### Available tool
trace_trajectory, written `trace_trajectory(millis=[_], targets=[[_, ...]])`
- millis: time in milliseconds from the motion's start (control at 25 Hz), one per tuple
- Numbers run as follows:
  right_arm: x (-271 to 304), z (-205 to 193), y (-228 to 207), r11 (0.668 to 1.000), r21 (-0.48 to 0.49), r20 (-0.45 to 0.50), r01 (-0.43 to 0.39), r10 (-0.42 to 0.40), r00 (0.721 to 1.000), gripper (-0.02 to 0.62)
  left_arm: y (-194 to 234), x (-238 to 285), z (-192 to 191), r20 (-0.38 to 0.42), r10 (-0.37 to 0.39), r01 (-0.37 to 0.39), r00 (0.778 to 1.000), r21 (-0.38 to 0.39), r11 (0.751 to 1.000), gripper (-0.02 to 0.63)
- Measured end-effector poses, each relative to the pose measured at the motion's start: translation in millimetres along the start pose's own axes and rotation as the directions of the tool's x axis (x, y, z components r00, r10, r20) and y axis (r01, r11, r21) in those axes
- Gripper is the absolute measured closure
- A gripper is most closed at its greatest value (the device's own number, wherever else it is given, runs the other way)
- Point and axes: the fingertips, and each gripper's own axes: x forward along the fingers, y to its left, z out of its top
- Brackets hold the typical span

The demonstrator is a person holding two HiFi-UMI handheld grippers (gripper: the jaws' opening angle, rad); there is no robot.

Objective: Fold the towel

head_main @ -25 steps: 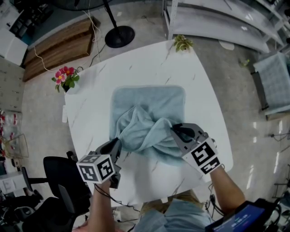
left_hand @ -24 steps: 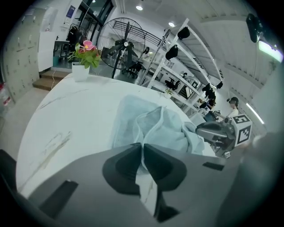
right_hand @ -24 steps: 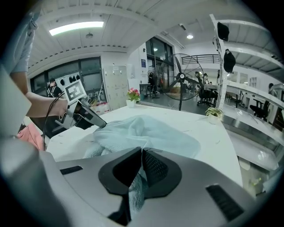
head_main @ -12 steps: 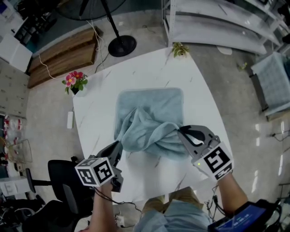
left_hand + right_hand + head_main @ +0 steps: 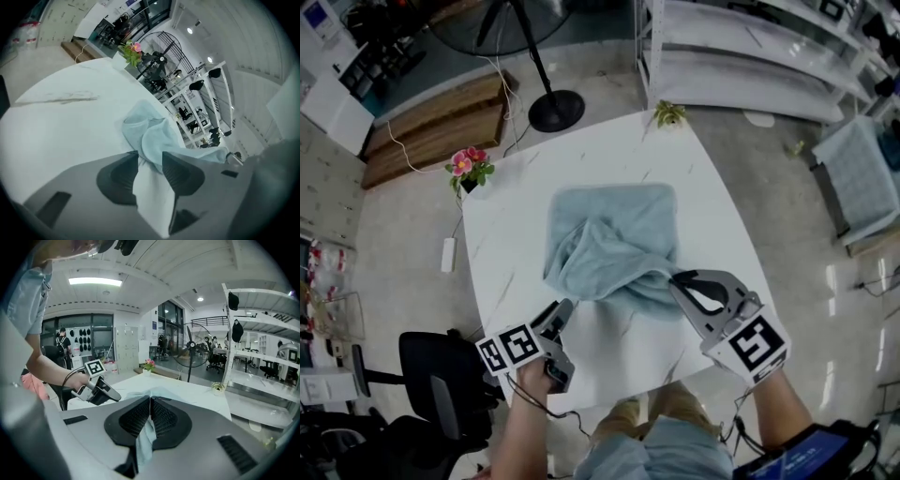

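Note:
A light blue towel [image 5: 614, 244] lies bunched on the white table [image 5: 511, 234], its far half flat. My right gripper [image 5: 676, 278] is shut on the towel's near right corner and holds it above the table. In the right gripper view a strip of towel [image 5: 146, 439] hangs pinched between that right gripper's [image 5: 150, 399] pads. My left gripper [image 5: 565, 307] is at the towel's near left edge; its jaws have just been opening. In the left gripper view the left gripper [image 5: 150, 158] stands open, with the towel [image 5: 154, 138] reaching only to the fingertips and no pad pressing on it.
A pot of pink flowers [image 5: 467, 169] stands at the table's left corner and a small green plant [image 5: 668, 114] at the far corner. A fan stand [image 5: 556, 110], a black chair [image 5: 441, 375] and white shelving [image 5: 750, 56] surround the table.
My left gripper has let go of the towel, rolled and drawn back slightly toward the near edge. My right gripper has lifted the towel corner higher.

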Motion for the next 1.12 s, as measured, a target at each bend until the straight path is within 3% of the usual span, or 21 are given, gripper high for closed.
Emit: trace_trajectory(millis=[160, 320, 400, 480, 720, 920, 1120], targets=[[-2.8, 2.7, -0.7, 1.000, -0.001, 0.019, -0.018, 0.018, 1.000, 0.574, 0.6, 23.1, -4.8, -0.013, -0.012, 0.012, 1.000, -0.043, 0.999, 0.428], [-3.7, 1.8, -2.0, 0.999, -0.002, 0.033, -0.048, 0.048, 0.998, 0.574, -0.1, 42.3, -7.6, -0.014, -0.052, 0.049, 0.999, -0.166, 0.985, 0.428], [-3.5, -1.1, -2.0, 0.998, -0.001, 0.030, -0.065, 0.065, 0.997, 0.574, 3.5, 47.8, -5.4, -0.006, -0.048, 0.046, 0.999, -0.204, 0.978, 0.464], [-3.8, -5.0, -1.4, 0.997, -0.002, 0.023, -0.078, 0.078, 0.997, 0.574, 6.7, 48.1, -3.0, -0.004, -0.028, 0.026, 1.000, -0.224, 0.974, 0.541], [-11.0, -13.7, 0.9, 0.997, 0.014, -0.001, -0.079, 0.079, 0.997, 0.574, -2.7, 26.4, -4.5, 0.000, 0.021, -0.021, 1.000, -0.193, 0.981, 0.571], [-17.6, -14.0, 12.7, 0.997, 0.006, 0.001, -0.079, 0.079, 0.997, 0.574, -11.1, -1.5, -5.6, 0.037, 0.023, -0.015, 0.999, -0.202, 0.979, 0.576], [-29.9, -13.4, 30.7, 0.997, -0.006, 0.005, -0.071, 0.071, 0.997, 0.574, -22.0, -46.2, -3.4, 0.082, 0.043, -0.034, 0.996, -0.110, 0.993, 0.581]])
